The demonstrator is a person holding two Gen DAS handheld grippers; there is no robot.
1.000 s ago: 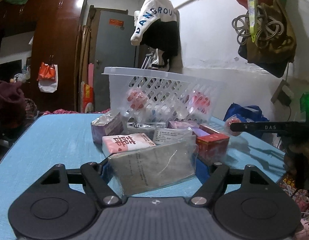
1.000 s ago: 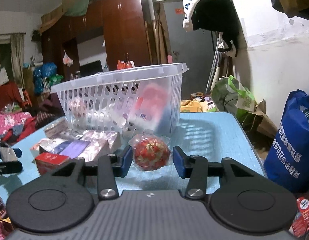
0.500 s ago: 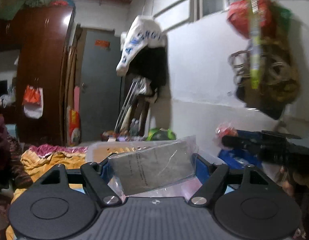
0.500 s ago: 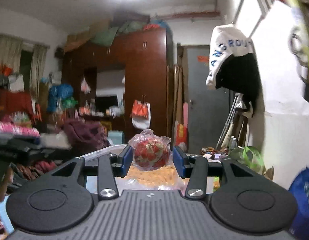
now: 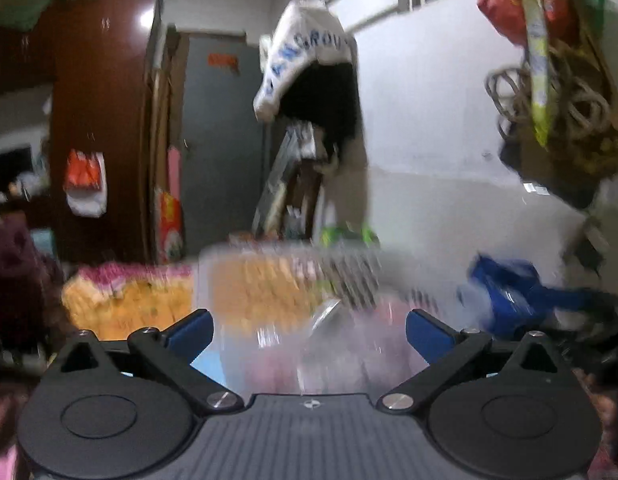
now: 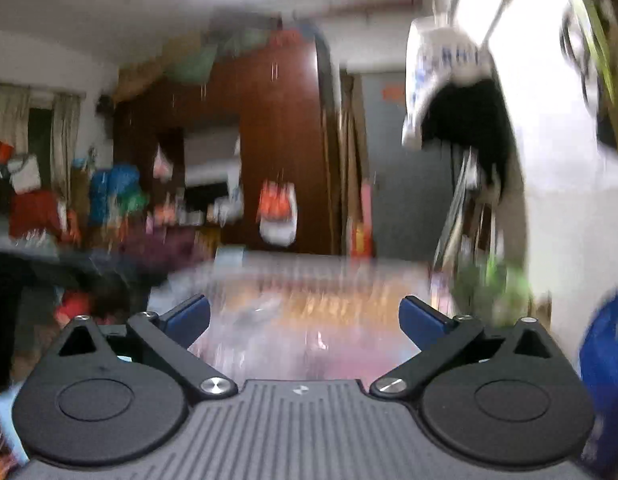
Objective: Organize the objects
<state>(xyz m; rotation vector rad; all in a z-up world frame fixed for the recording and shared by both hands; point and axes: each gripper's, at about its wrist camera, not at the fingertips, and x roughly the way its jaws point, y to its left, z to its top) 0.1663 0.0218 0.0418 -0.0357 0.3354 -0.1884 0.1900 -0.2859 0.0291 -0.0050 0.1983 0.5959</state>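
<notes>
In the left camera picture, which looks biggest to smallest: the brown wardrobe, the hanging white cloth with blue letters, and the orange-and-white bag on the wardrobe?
1. brown wardrobe
2. white cloth
3. orange-and-white bag

Apparent size only; distances differ.

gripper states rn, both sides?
Left gripper: open, holding nothing.
Right gripper: open, holding nothing.

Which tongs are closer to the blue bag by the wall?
Likely the right tongs: the blue bag sits at their right edge, looking large. From the left tongs it looks smaller, beyond the right finger. Blur limits certainty.
</notes>
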